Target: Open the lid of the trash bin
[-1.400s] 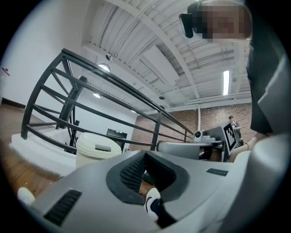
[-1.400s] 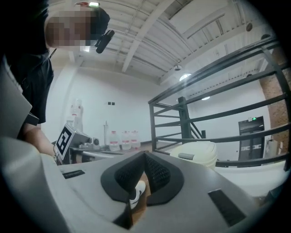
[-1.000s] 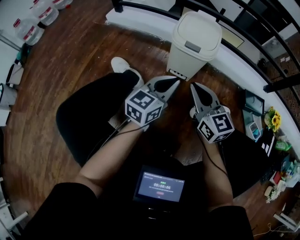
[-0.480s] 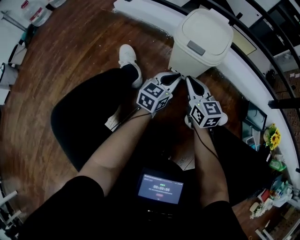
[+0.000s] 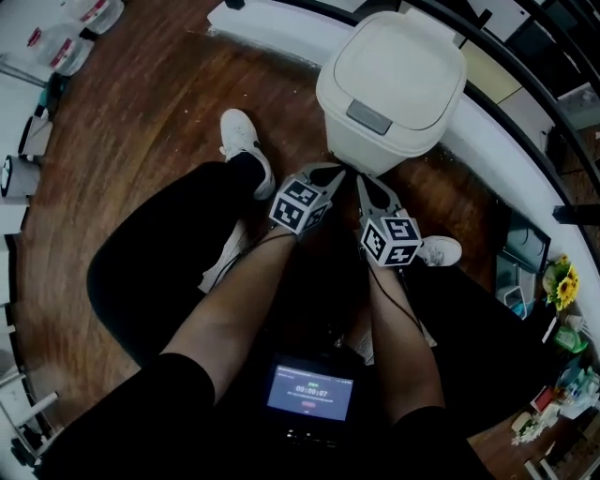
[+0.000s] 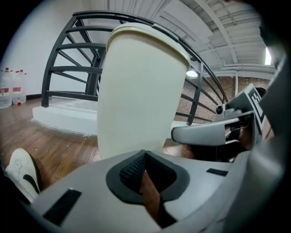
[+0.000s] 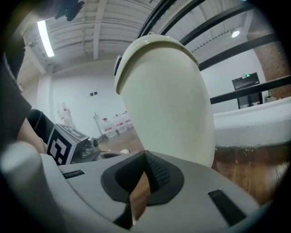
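Note:
A cream trash bin [image 5: 394, 80] stands on the wooden floor, its lid down, with a grey push tab [image 5: 369, 117] at the lid's front edge. My left gripper [image 5: 334, 172] and right gripper [image 5: 362, 181] sit side by side just in front of the bin, below the tab, both shut with nothing between the jaws. In the left gripper view the bin's wall [image 6: 141, 86] rises right behind the shut left gripper [image 6: 144, 153]. Seen from the right gripper view, the bin [image 7: 166, 100] fills the frame beyond the shut right gripper [image 7: 145, 154]. Neither gripper touches the bin.
A white kerb [image 5: 272, 33] with a black railing [image 6: 68, 50] runs behind the bin. White shoes [image 5: 242, 136] flank the grippers on the floor. Water bottles [image 5: 89, 19] stand at the far left. A screen device [image 5: 309, 394] hangs at the person's chest.
Both grippers have drawn together and moved up toward the bin's front. The bin now looks larger and nearer in the head view.

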`<action>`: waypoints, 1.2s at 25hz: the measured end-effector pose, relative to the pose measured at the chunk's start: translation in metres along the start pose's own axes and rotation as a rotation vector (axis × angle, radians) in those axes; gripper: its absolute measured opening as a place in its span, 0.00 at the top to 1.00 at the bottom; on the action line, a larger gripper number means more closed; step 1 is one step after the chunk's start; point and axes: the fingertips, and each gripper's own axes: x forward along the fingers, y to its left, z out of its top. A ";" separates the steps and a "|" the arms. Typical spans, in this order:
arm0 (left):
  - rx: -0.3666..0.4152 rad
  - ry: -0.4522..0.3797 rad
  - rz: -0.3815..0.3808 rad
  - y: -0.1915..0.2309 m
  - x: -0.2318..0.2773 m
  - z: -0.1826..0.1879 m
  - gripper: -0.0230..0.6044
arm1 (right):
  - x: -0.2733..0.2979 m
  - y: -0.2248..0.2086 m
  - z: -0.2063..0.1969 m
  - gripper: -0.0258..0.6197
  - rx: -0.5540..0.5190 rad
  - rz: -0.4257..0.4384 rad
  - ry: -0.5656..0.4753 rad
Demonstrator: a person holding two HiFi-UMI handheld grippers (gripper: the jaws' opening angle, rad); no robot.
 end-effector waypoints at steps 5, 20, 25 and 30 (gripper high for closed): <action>0.015 0.008 0.001 0.009 0.032 -0.016 0.93 | 0.015 -0.021 -0.024 0.95 0.022 -0.016 -0.010; 0.012 0.012 -0.040 0.045 0.081 -0.053 0.93 | 0.066 -0.060 -0.067 0.96 0.058 -0.046 0.016; 0.002 0.011 -0.041 0.059 0.094 -0.060 0.93 | 0.076 -0.066 -0.077 0.96 0.064 -0.055 0.018; -0.003 0.019 -0.058 0.067 0.108 -0.070 0.93 | 0.081 -0.073 -0.081 0.96 0.059 -0.069 0.012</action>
